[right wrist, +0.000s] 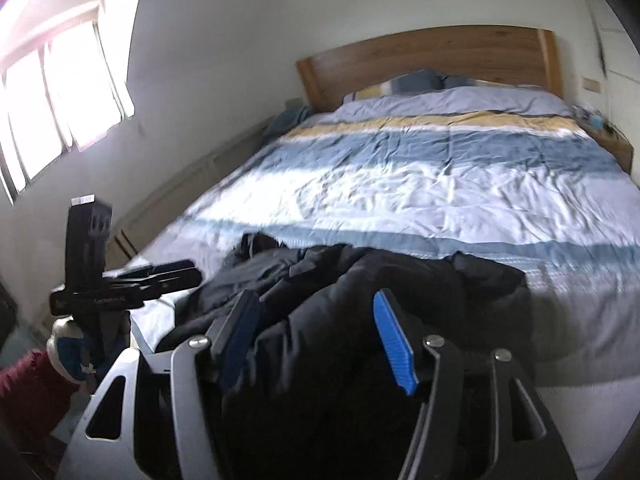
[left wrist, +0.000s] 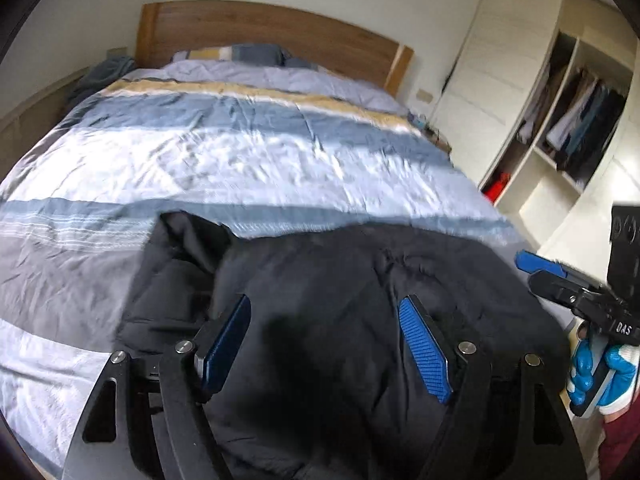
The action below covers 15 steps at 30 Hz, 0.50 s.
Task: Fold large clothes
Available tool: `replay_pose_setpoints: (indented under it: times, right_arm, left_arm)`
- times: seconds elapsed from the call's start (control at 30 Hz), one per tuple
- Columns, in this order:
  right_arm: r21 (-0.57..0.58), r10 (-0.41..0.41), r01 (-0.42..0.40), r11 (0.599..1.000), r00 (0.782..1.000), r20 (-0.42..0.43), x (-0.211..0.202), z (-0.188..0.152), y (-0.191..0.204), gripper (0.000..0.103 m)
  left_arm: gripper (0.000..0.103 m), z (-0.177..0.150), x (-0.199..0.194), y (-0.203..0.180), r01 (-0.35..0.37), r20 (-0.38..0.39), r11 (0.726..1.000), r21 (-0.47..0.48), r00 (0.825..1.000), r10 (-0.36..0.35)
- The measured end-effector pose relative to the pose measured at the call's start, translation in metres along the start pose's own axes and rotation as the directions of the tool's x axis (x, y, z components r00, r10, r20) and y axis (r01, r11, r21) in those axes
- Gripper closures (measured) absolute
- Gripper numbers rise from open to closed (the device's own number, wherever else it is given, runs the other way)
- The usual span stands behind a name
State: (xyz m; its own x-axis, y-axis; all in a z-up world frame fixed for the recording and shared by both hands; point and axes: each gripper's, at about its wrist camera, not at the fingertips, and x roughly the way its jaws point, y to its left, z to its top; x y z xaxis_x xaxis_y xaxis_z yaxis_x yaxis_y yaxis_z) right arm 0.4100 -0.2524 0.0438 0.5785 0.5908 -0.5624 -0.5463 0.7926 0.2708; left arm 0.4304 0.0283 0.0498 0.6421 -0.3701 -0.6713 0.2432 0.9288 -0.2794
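Bedroom, striped duvet on the bed (left wrist: 240, 152); black puffy jacket (left wrist: 340, 300) bunched at the foot end. Your left hand-held gripper (left wrist: 324, 344) and right hand-held gripper (right wrist: 316, 340) both gape wide over it, gripping nothing. Risk: slick padding (thick, springy) slips out or you pinch duvet too.

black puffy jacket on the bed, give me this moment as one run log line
item: black puffy jacket bunched on striped duvet | left hand-held gripper: open over it | right hand-held gripper: open over it | fold: not begun
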Motion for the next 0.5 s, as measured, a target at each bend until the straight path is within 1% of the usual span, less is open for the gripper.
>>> replay_pose_setpoints:
  times: [0.07,0.13,0.23,0.27,0.37,0.5]
  right_arm:
    - [-0.028,-0.005,0.004,1.000,0.999,-0.040,0.012,-0.011,0.003,0.044]
    - [-0.042,-0.011,0.008,0.999,0.997,-0.080,0.020,-0.030,0.000,0.044]
    - [-0.067,-0.046,0.037,0.997,0.988,-0.145,0.033,-0.067,-0.011,0.044]
    - [-0.072,-0.061,0.050,0.996,0.986,-0.155,0.036,-0.079,-0.015,0.043]
    - [-0.053,-0.069,0.062,0.997,0.987,-0.144,0.040,-0.106,-0.024,0.043]
    - [-0.046,-0.096,0.090,0.995,0.985,-0.143,0.044,-0.114,-0.022,0.043]
  left_arm:
    - [0.027,-0.014,0.015,-0.005,-0.008,-0.031,1.000,0.023,0.999,0.009]
    - [0.027,-0.034,0.026,-0.007,-0.024,-0.059,0.999,0.048,0.998,0.027]
    - [0.025,-0.058,0.035,-0.002,-0.056,-0.064,0.995,0.083,0.996,0.062]
    - [0.023,-0.064,0.039,0.001,-0.066,-0.066,0.994,0.089,0.995,0.072]
    - [0.021,-0.072,0.050,0.009,-0.054,-0.087,0.996,0.071,0.994,0.060]
    - [0.021,-0.079,0.060,0.008,-0.091,-0.108,0.991,0.094,0.989,0.101]
